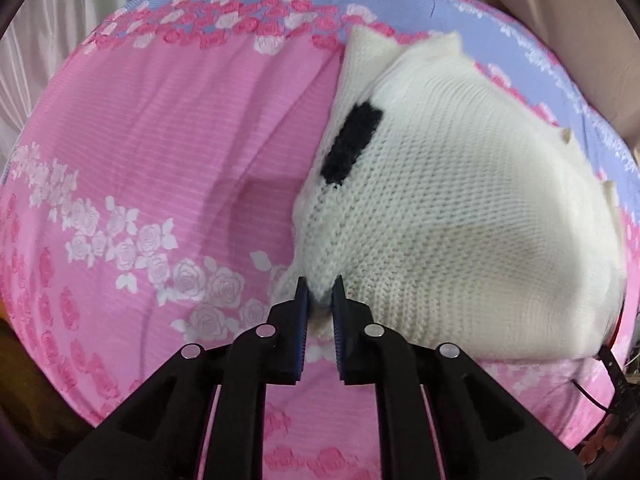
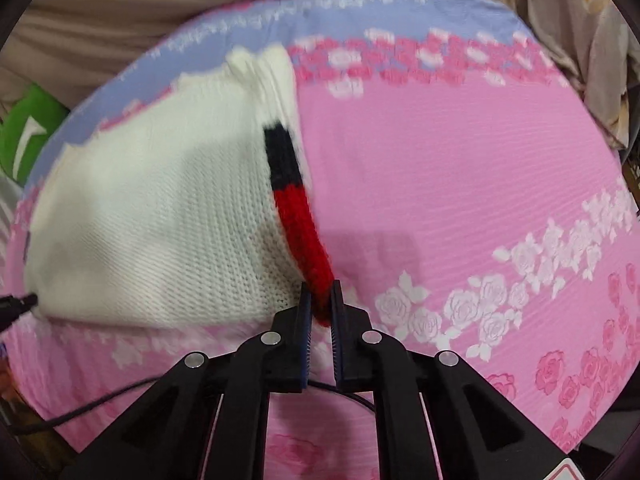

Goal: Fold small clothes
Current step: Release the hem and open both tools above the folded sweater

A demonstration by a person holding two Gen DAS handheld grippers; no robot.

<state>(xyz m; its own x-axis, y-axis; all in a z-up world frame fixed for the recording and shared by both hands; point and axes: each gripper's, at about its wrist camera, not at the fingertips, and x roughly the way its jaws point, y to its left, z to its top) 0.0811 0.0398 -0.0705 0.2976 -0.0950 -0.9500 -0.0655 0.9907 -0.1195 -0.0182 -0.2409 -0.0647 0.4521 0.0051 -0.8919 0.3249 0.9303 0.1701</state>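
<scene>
Between both tongs (image 1: 320, 294) (image 2: 320, 298) stretches the white knit garment (image 1: 460, 208), corners pinched.

Both tongs point steeply down, left tongs (image 1: 320, 294) and right tongs (image 2: 320, 298) clamped on knit fabric.

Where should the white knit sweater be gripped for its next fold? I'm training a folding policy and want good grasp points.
At its two near corners, coming steeply from above. The white knit sweater lies flat on the pink floral sheet, so only edges offer a pinch. The left gripper is shut on the plain white corner, the right gripper on the red stripe corner.
</scene>
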